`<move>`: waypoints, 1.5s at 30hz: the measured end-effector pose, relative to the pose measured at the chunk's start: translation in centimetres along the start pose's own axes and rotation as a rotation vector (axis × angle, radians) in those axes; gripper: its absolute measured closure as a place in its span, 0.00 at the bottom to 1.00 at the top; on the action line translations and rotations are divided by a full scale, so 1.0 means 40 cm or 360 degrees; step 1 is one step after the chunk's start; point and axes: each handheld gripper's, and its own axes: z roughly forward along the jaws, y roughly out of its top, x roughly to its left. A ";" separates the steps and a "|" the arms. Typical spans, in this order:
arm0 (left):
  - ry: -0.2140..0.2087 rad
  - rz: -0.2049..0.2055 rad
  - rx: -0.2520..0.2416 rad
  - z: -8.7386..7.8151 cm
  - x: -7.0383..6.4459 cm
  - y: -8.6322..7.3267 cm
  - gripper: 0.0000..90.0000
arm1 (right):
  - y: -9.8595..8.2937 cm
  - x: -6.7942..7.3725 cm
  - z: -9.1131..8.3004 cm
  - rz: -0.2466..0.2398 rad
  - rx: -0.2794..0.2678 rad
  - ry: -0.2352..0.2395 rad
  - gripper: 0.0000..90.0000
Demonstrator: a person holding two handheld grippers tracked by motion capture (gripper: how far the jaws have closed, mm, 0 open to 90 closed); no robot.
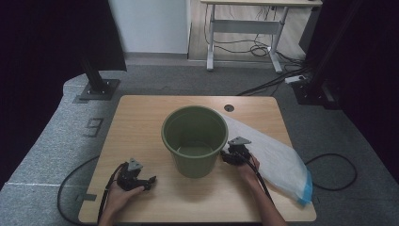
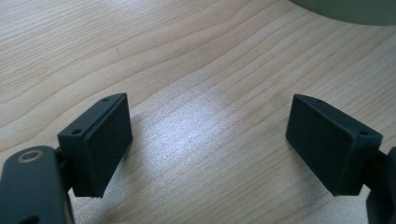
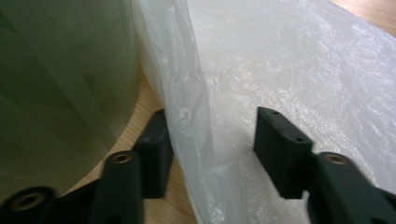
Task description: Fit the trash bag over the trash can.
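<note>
**One green bucket, one plastic bag, two grippers at the table**

One container stands near the middle of the wooden table (image 1: 141,117): a green plastic bucket (image 1: 194,140), upright, its mouth open to the high view. Its inside looks bare down to the pale green floor. A translucent white plastic bag (image 1: 275,155) with a blue band at its near end lies flat on the table to the right of the bucket, running from behind the bucket's rim toward the table's right front corner, where its blue end just overhangs the edge.

The right gripper (image 1: 235,151) sits just beside the bucket's right wall, at the bag's left edge. In the right gripper view its jaws stand partly apart with a raised fold of the bag (image 3: 196,116) between them; the left jaw lies against the film, the right jaw is still clear of it, so the bag is straddled rather than pinched. The bucket's wall (image 3: 60,93) rises close by at the left of that view.

The left gripper (image 1: 137,181) rests low near the front left of the table, well apart from the bucket. Its jaws gape wide over bare wood grain (image 2: 205,130) and grasp nothing; the bucket's base (image 2: 355,10) curves in at the top right corner of that view.

Grey carpet (image 1: 56,141) surrounds the table. A white-framed desk (image 1: 244,26) stands at the back with loose cables (image 1: 268,49) under it, and a black stand (image 1: 96,82) is bolted down at the left.
</note>
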 end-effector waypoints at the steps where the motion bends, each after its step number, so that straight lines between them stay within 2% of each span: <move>1: 0.0001 0.0000 -0.0001 0.000 0.000 0.000 0.16 | 0.000 -0.001 0.000 -0.0007 0.0004 0.0016 0.58; 2: 0.0001 -0.0001 -0.0001 0.000 0.000 0.000 0.16 | -0.001 -0.001 0.000 -0.0016 0.0015 0.0046 0.65; 3: 0.0002 -0.0001 -0.0001 0.000 0.000 0.000 0.16 | -0.001 -0.001 0.000 -0.0016 0.0015 0.0046 0.65; 4: 0.0002 -0.0002 -0.0001 0.000 0.000 0.000 0.16 | 0.000 -0.004 -0.003 -0.0018 0.0026 0.0081 0.78; 5: 0.0002 -0.0003 -0.0002 0.000 0.000 -0.001 0.16 | 0.000 -0.004 -0.003 -0.0018 0.0026 0.0081 0.78; 6: 0.0002 -0.0002 -0.0001 0.000 0.000 -0.001 0.16 | 0.000 -0.003 -0.005 -0.0037 0.0034 0.0075 0.89; 7: 0.0003 -0.0002 0.0000 -0.001 0.000 -0.001 0.16 | 0.000 -0.003 -0.005 -0.0037 0.0034 0.0075 0.89; 9: 0.0004 -0.0002 0.0002 -0.002 0.002 -0.002 0.16 | 0.000 -0.006 -0.007 -0.0042 0.0042 0.0079 0.97; 11: 0.0007 -0.0004 0.0004 -0.003 0.005 -0.003 0.16 | 0.002 -0.013 -0.016 -0.0021 0.0009 0.0067 0.98; 14: 0.0011 -0.0009 0.0003 -0.005 0.007 -0.004 0.16 | 0.021 -0.033 -0.062 0.0058 -0.0133 0.0038 0.98; 15: 0.0011 -0.0009 0.0003 -0.005 0.007 -0.004 0.16 | 0.021 -0.033 -0.062 0.0058 -0.0133 0.0038 0.98; 16: 0.0011 -0.0010 0.0002 -0.005 0.007 -0.004 0.16 | 0.032 -0.045 -0.095 0.0091 -0.0219 0.0023 0.98; 18: 0.0013 -0.0010 0.0002 -0.005 0.007 -0.004 0.16 | 0.039 -0.061 -0.127 0.0143 -0.0302 0.0016 0.98; 19: 0.0013 -0.0010 0.0002 -0.005 0.007 -0.004 0.16 | 0.039 -0.061 -0.127 0.0143 -0.0302 0.0016 0.98; 22: 0.0014 -0.0011 0.0004 -0.005 0.007 -0.005 0.16 | 0.046 -0.095 -0.189 0.0261 -0.0443 0.0021 0.98; 23: 0.0014 -0.0011 0.0004 -0.005 0.007 -0.005 0.16 | 0.046 -0.095 -0.189 0.0261 -0.0443 0.0021 0.98; 25: 0.0014 -0.0012 0.0003 -0.006 0.007 -0.005 0.16 | 0.051 -0.110 -0.218 0.0289 -0.0500 0.0017 0.98; 27: 0.0015 -0.0012 0.0002 -0.006 0.007 -0.005 0.16 | 0.061 -0.127 -0.258 0.0340 -0.0604 0.0021 0.99; 29: 0.0015 -0.0012 0.0000 -0.006 0.007 -0.006 0.16 | 0.064 -0.131 -0.272 0.0354 -0.0636 0.0026 0.99; 31: 0.0013 -0.0011 0.0000 -0.006 0.007 -0.006 0.16 | 0.075 -0.138 -0.308 0.0390 -0.0732 0.0029 0.99; 34: 0.0011 -0.0009 -0.0003 -0.004 0.010 -0.005 0.16 | 0.089 -0.135 -0.343 0.0395 -0.0812 0.0010 0.99; 35: 0.0011 -0.0009 -0.0003 -0.004 0.010 -0.005 0.16 | 0.089 -0.135 -0.343 0.0395 -0.0812 0.0010 0.99; 39: 0.0012 -0.0012 -0.0003 -0.004 0.010 -0.004 0.16 | 0.112 -0.125 -0.394 0.0397 -0.0940 -0.0018 0.98; 45: 0.0011 -0.0012 -0.0003 -0.004 0.010 -0.005 0.16 | 0.178 -0.119 -0.471 0.0353 -0.1067 -0.0077 0.98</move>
